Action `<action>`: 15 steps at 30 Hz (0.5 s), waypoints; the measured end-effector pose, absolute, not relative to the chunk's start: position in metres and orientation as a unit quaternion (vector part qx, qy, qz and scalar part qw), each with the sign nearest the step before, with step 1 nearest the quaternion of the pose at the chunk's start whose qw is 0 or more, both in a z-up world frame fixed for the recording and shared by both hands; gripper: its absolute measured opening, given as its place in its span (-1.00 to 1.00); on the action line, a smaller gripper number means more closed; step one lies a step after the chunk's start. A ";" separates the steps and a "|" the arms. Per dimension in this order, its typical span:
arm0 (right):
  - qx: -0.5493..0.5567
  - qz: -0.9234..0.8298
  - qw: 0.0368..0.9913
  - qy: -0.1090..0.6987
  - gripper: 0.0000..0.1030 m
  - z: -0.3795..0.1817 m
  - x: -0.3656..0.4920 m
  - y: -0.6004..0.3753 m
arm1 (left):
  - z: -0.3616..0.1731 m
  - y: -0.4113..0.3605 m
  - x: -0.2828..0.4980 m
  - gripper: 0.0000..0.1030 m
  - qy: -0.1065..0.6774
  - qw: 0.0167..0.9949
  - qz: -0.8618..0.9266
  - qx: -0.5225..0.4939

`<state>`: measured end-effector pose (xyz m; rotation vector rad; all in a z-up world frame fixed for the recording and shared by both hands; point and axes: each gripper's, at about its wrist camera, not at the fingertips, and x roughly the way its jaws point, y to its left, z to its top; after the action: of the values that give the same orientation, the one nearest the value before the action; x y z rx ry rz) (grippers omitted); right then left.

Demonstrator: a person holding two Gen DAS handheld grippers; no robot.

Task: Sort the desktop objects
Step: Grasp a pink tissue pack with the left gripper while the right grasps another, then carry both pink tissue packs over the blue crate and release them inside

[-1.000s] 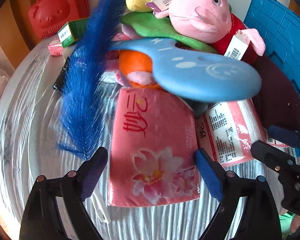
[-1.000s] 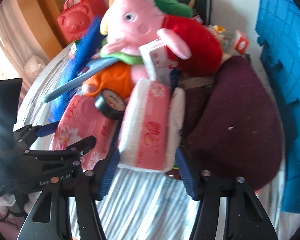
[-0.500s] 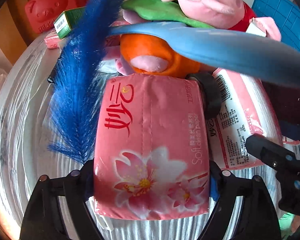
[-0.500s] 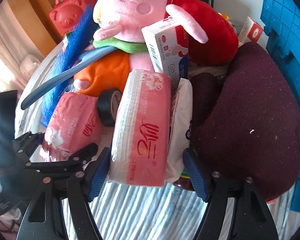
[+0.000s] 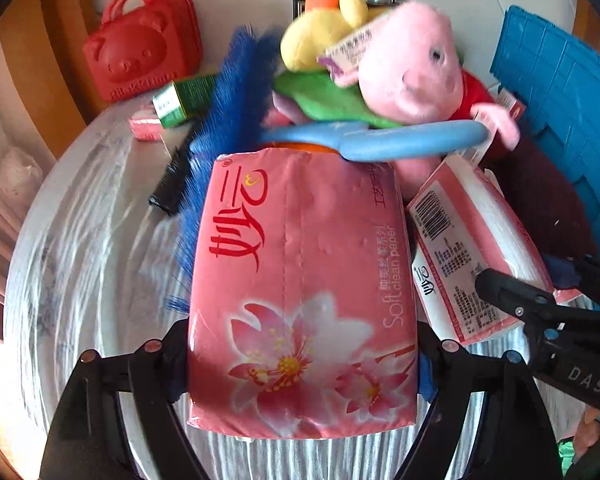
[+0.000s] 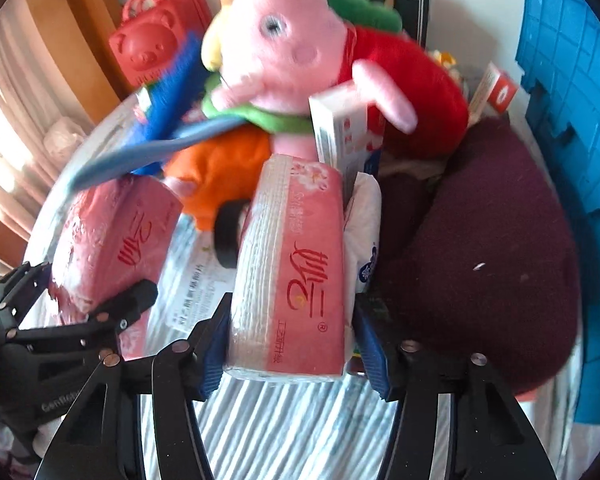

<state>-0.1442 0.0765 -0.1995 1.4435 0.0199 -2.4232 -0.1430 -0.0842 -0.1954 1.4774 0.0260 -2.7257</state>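
My left gripper [image 5: 302, 364] is shut on a pink flowered tissue pack [image 5: 300, 288] and holds it flat, lifted off the table. My right gripper [image 6: 292, 344] is shut on a second pink tissue pack [image 6: 296, 276], held on its edge beside a white wipes pack [image 6: 366, 240]. Each pack also shows in the other view: the left pack [image 6: 112, 236] and the right pack [image 5: 472, 252]. Behind them lies a pile with a pink pig plush [image 6: 284, 40], a blue plastic paddle [image 5: 380, 140] and a blue feather [image 5: 232, 120].
A dark maroon cushion [image 6: 492, 248] lies at the right against a blue crate [image 6: 568, 100]. A red bear case [image 5: 140, 48], a green box [image 5: 184, 100] and a black tape roll [image 6: 228, 236] sit around the pile. The striped table [image 5: 88, 240] shows at left.
Both grippers have closed on their tissue packs and lifted them. The left pack now fills the lower left wrist view; the pile behind sits farther back.
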 end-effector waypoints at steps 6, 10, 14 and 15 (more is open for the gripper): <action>0.433 -0.884 0.176 0.002 0.09 -0.140 -0.128 0.084 | -0.154 -0.088 -0.125 0.58 0.008 0.028 -0.902 0.431; 0.381 -0.908 0.171 0.005 0.09 -0.102 -0.118 0.095 | -0.118 -0.082 -0.116 0.59 0.007 0.023 -0.922 0.386; 0.336 -0.927 0.164 0.007 0.09 -0.067 -0.114 0.103 | -0.086 -0.074 -0.112 0.59 0.001 0.016 -0.940 0.340; 0.324 -0.932 0.163 0.010 0.09 -0.059 -0.113 0.106 | -0.076 -0.069 -0.112 0.59 -0.002 0.014 -0.945 0.327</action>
<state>-0.1132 0.1061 -0.0595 0.9247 0.0297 -2.6588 -0.1119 -0.0691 -0.0761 1.0189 -0.0061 -2.9417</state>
